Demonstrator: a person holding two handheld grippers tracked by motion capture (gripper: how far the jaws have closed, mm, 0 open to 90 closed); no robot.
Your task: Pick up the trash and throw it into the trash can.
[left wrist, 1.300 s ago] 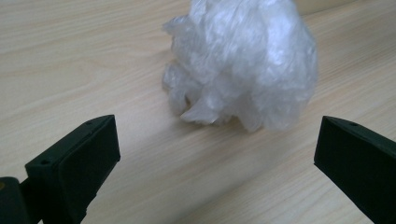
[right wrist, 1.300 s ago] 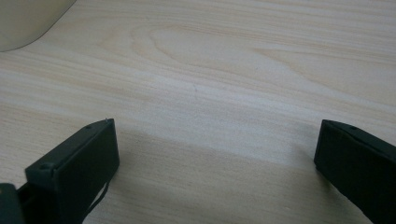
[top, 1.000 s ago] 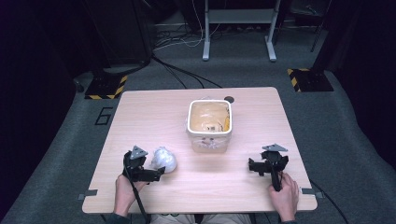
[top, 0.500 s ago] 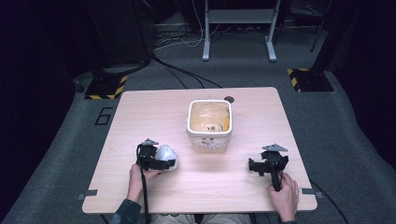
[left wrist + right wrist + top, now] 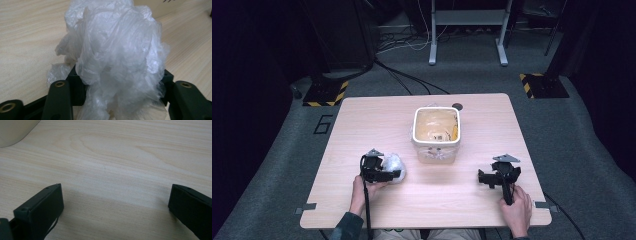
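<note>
Left claw (image 5: 388, 174) seemingly grips crumpled plastic (image 5: 112, 55) beside tub (image 5: 436, 134); right claw (image 5: 486, 178) gapes empty.

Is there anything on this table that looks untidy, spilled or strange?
Nothing looks spilled or broken. The one untidy thing is the crumpled clear plastic bag, a loose ball between the jaws of the left gripper. The white tub stands upright mid-table. The right gripper is open over bare wood.
</note>
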